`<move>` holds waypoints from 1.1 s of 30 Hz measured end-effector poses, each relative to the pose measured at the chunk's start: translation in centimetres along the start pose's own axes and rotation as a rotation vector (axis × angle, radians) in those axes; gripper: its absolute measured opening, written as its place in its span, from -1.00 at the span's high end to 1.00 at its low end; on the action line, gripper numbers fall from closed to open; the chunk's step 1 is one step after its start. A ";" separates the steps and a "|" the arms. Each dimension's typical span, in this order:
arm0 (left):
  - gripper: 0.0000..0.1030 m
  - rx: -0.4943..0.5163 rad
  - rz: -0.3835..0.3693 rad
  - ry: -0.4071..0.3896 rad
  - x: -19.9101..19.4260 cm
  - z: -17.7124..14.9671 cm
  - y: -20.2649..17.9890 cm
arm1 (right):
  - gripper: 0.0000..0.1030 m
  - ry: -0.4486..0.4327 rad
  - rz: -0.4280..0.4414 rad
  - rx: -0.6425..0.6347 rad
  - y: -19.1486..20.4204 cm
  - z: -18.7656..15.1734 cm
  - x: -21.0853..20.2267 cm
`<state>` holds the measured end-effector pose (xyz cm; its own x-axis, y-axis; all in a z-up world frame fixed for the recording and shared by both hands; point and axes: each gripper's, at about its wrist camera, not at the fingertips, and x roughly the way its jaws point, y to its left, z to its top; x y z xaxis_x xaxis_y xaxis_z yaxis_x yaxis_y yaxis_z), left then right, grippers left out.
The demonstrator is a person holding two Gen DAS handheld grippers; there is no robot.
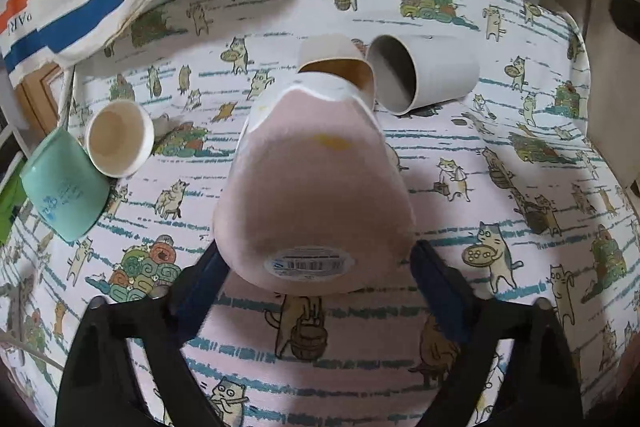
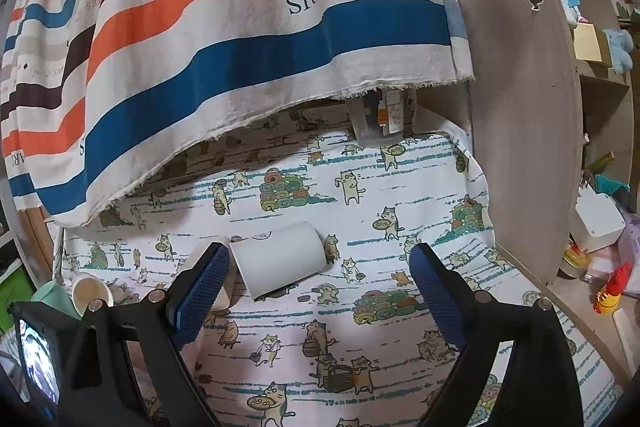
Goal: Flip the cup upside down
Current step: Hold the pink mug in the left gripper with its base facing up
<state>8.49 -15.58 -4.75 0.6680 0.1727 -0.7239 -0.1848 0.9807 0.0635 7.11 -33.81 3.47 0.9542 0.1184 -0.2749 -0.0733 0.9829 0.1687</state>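
Left wrist view: left gripper (image 1: 316, 259) clamps the pink cup (image 1: 316, 187), base toward the camera, above the tablecloth (image 1: 460, 155). Right wrist view: right gripper (image 2: 320, 279) spread wide, empty, over a white cup (image 2: 280, 257) lying sideways.

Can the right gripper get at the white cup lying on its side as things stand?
Probably yes. The right gripper is open and empty, and the white cup lies on its side just ahead, slightly toward its left finger. Nothing stands between them; only bare tablecloth.

pink cup (image 1: 316, 195), between left gripper (image 1: 316, 263) fingers (image 1: 204, 279)
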 end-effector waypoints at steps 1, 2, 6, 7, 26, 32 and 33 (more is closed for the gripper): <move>-0.59 -0.002 -0.002 -0.003 0.0 0.0 0.1 | -0.79 0.002 0.000 0.003 -0.1 0.0 0.0; -0.59 -0.002 -0.009 -0.005 -0.1 0.0 0.2 | -0.79 0.006 0.003 0.007 -0.1 0.1 0.1; -0.59 0.008 -0.017 -0.005 -0.2 -0.2 0.2 | -0.79 0.025 0.009 0.020 -0.3 0.0 0.4; -0.59 0.010 -0.019 -0.004 -0.2 -0.2 0.2 | -0.79 0.031 0.011 0.023 -0.3 0.0 0.5; -0.63 0.072 -0.089 -0.053 -1.7 0.8 1.1 | -0.79 0.045 0.008 0.025 -0.4 0.0 0.7; -0.63 0.076 -0.119 -0.099 -3.6 2.0 2.8 | -0.79 0.046 0.001 0.010 -0.1 -0.1 0.7; -0.63 0.073 -0.126 -0.107 -3.9 2.2 3.1 | -0.79 0.049 0.000 0.008 -0.1 -0.1 0.8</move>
<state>6.92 -13.00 -0.18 0.7561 0.0525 -0.6523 -0.0442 0.9986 0.0293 7.86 -33.83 3.11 0.9388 0.1254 -0.3208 -0.0708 0.9817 0.1766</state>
